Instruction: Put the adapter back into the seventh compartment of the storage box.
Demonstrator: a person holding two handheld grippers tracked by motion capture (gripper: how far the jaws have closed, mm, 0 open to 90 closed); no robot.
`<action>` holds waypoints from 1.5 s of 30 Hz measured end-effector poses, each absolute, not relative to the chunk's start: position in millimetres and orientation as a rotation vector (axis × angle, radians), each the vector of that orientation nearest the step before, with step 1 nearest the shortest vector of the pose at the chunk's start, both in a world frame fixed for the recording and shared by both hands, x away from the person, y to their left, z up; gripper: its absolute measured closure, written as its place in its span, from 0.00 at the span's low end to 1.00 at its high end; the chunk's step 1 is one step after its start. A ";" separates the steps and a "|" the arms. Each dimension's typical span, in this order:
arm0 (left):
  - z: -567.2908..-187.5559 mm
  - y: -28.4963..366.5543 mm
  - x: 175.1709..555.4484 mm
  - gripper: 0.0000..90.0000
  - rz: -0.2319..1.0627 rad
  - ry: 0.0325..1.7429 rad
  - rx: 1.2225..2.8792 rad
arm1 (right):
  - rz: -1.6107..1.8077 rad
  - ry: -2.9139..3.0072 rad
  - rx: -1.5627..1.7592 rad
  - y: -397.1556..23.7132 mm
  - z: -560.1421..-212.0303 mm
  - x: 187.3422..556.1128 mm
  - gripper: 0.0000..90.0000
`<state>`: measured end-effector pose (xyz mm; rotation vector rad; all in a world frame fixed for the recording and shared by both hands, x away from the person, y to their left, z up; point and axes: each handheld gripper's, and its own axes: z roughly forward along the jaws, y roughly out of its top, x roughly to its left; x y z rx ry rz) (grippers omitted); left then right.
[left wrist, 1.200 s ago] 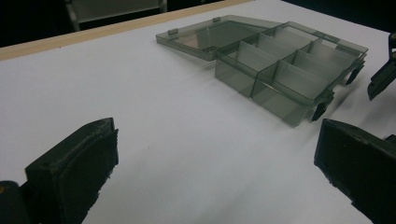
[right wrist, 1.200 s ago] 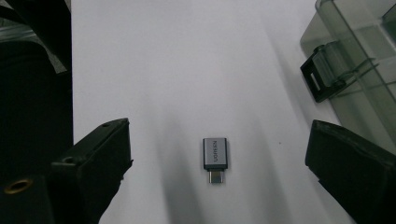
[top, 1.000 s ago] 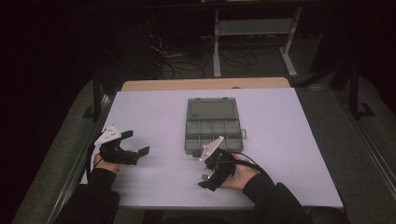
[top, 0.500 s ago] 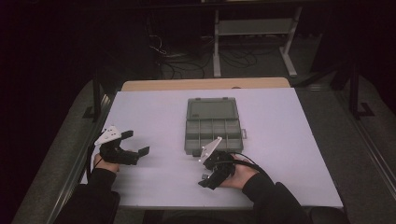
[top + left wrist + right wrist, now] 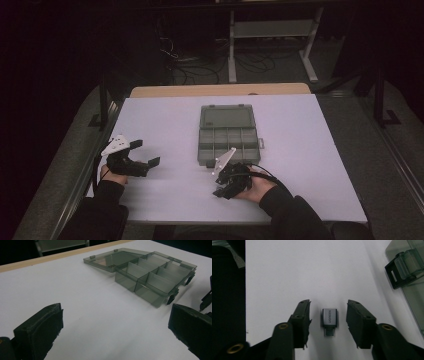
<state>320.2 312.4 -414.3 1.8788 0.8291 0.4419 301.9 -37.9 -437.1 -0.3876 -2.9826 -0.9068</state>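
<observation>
From above, the right gripper (image 5: 220, 186) is being held just before the open organizer box (image 5: 228, 134); the left gripper (image 5: 145, 154) is being kept spread. In the right gripper view, the small adapter (image 5: 329, 320) is being bracketed, untouched, by jaws that have just been closing.

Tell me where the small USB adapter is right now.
In the right gripper view, the USB adapter lies on the white table, untouched between the right gripper jaws, near the organizer box.

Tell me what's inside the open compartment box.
The compartment box looks empty: the left gripper view shows bare dividers and floors in its cells. The near wall hides part of the front cells' floors. The small adapter lies outside it, on the table.
</observation>
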 end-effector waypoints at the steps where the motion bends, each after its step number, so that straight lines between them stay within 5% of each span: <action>1: -414.4 312.5 320.3 0.00 0.441 0.830 1.879 | -0.908 -2.985 -0.382 -37.8 -437.3 302.3 0.65; 13: -414.4 312.5 320.3 0.00 0.440 0.829 1.880 | -0.890 -2.993 -0.395 -37.7 -437.6 302.9 0.83; 45: -414.5 312.6 320.3 0.00 0.441 0.835 1.878 | -0.928 -2.971 -0.390 -40.6 -416.1 304.5 0.84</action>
